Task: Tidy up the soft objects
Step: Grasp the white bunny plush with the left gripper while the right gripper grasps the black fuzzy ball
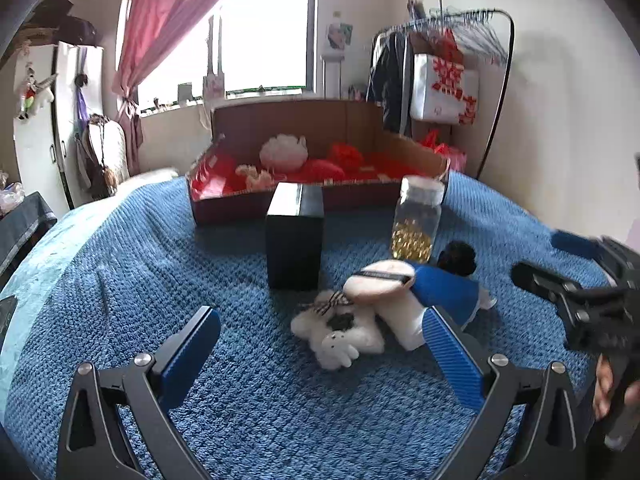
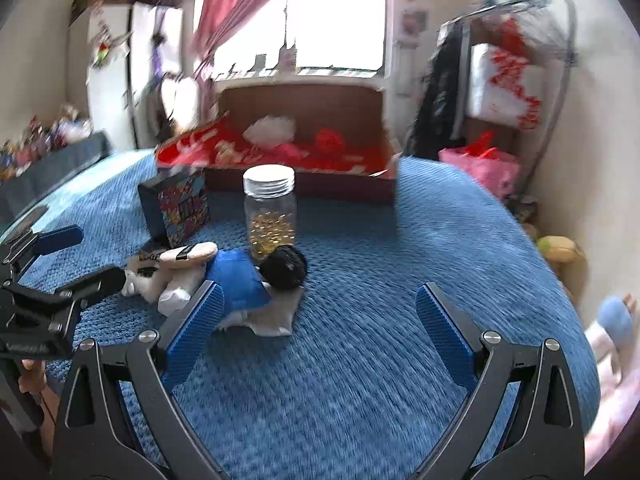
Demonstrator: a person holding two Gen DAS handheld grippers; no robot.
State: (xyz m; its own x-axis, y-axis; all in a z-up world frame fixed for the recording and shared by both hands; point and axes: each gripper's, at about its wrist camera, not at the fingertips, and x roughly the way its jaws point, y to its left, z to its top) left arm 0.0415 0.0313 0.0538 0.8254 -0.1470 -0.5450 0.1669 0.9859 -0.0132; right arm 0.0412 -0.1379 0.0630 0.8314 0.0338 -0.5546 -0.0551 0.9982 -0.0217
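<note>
A doll with black hair and a blue top lies on the blue bedspread. A small white plush bear with a checked bow lies against its legs. My left gripper is open just in front of the bear, nothing between its fingers. My right gripper is open too, its left finger near the doll's top. The right gripper's black frame shows at the right edge of the left wrist view, and the left gripper at the left edge of the right wrist view.
A shallow cardboard box at the back of the bed holds white, red and cream soft items. A black box and a clear jar with golden beads stand behind the doll. A clothes rack stands right.
</note>
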